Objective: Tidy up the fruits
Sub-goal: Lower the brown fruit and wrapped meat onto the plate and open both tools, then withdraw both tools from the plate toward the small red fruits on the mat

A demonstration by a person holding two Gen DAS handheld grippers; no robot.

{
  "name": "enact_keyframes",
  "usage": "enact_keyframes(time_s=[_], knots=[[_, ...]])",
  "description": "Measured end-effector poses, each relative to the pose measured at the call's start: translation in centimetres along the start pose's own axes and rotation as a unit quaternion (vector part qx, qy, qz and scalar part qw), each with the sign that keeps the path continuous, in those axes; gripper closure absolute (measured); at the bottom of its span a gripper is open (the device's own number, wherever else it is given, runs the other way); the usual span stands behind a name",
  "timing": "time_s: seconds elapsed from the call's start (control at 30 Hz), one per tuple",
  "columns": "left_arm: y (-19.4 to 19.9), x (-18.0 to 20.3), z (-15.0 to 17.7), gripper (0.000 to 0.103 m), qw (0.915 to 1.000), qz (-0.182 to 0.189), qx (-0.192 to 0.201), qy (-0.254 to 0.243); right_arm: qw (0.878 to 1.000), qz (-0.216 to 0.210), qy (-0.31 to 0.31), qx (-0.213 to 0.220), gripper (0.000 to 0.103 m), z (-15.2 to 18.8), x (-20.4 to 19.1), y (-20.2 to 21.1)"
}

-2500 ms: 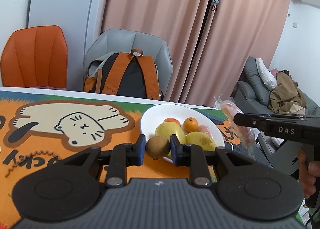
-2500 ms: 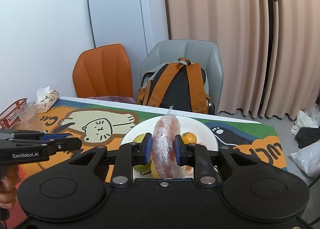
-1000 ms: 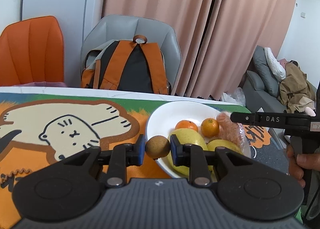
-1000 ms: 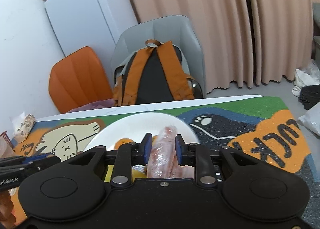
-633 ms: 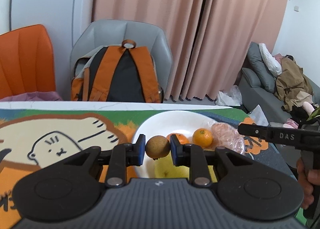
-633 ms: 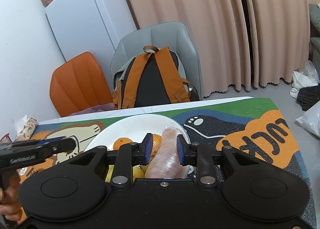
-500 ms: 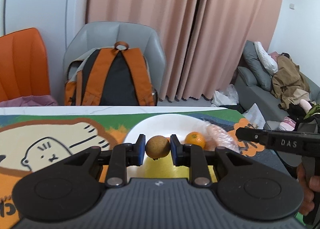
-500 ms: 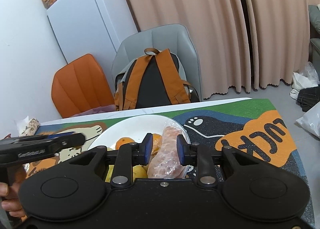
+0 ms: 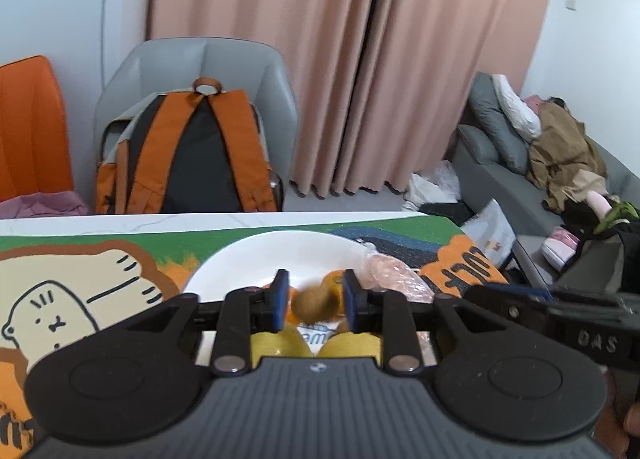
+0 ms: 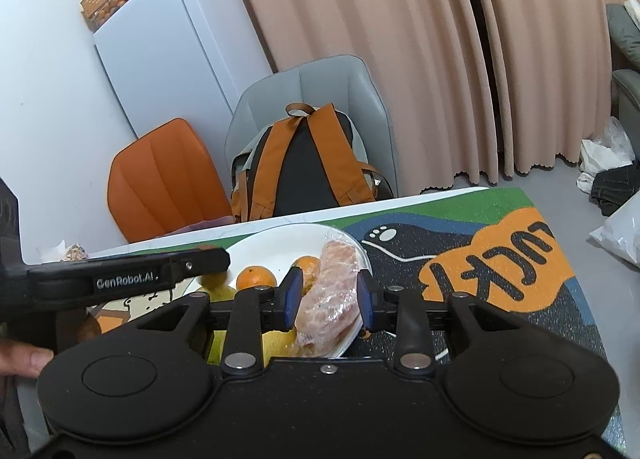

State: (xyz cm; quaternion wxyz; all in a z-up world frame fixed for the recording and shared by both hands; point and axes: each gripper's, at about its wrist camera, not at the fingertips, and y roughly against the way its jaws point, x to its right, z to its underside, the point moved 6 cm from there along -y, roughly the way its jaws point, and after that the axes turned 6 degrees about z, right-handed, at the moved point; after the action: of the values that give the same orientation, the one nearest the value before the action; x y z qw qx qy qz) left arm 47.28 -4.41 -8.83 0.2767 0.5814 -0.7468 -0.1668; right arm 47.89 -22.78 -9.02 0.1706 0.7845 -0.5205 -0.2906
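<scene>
My left gripper (image 9: pixel 314 301) hangs over the white plate (image 9: pixel 256 255) with its jaws opening. The brown kiwi (image 9: pixel 316 303) is a blur between the pads, with a gap on its left side. Under it lie two yellow fruits (image 9: pixel 280 343) and tangerines (image 10: pixel 256 278). My right gripper (image 10: pixel 328 295) is at the plate's right rim, its jaws also opening. The pink fruit wrapped in clear plastic (image 10: pixel 330 295) lies between the pads, resting on the plate (image 10: pixel 280 239), with a small gap at the left pad.
A cat-print mat (image 9: pixel 60 299) covers the table. Behind the table's far edge (image 9: pixel 160 219) stand a grey chair holding an orange-and-black backpack (image 9: pixel 192 155) and an orange chair (image 10: pixel 160 179). A white fridge (image 10: pixel 172 59) is at the back left, a sofa (image 9: pixel 540 163) on the right.
Both grippers have moved in over the plate. The left jaws have parted and the kiwi has come loose and blurred. The right jaws have widened around the wrapped fruit, which now rests on the plate.
</scene>
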Motion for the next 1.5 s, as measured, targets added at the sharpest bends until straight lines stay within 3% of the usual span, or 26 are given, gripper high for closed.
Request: enact_keyframes(time_s=[0.23, 0.6, 0.67, 0.9, 0.97, 1.2, 1.27, 1.5], knots=[[1.9, -1.0, 0.5, 0.074, 0.9998, -0.016, 0.002, 0.012, 1.0, -0.006, -0.006, -0.003, 0.072, 0.8, -0.2, 0.5], [6.2, -2.2, 1.7, 0.053, 0.9986, -0.041, 0.009, 0.031, 1.0, -0.013, -0.002, -0.003, 0.065, 1.5, -1.7, 2.6], [7.2, -2.4, 1.8, 0.05, 0.9984, -0.045, 0.013, 0.034, 1.0, -0.015, -0.001, -0.001, 0.059, 1.5, -2.0, 3.0], [10.2, -3.2, 2.8, 0.024, 0.9969, -0.067, 0.017, 0.038, 1.0, -0.025, 0.012, 0.004, 0.045, 1.5, -3.9, 4.6], [10.9, -3.4, 3.1, 0.021, 0.9964, -0.072, 0.017, 0.042, 1.0, -0.025, 0.017, 0.006, 0.035, 1.6, -4.5, 5.1], [13.8, -4.2, 4.0, 0.01, 0.9935, -0.09, 0.027, 0.064, 0.999, -0.031, 0.03, 0.002, 0.019, 2.3, -6.1, 6.6], [14.8, -4.6, 4.3, 0.008, 0.9925, -0.09, 0.032, 0.076, 0.999, -0.032, 0.033, -0.002, 0.01, 2.5, -6.5, 6.9], [16.8, -5.0, 5.3, 0.006, 0.9913, -0.095, 0.032, 0.085, 0.999, -0.033, 0.039, -0.005, 0.0, 3.3, -7.7, 8.2]])
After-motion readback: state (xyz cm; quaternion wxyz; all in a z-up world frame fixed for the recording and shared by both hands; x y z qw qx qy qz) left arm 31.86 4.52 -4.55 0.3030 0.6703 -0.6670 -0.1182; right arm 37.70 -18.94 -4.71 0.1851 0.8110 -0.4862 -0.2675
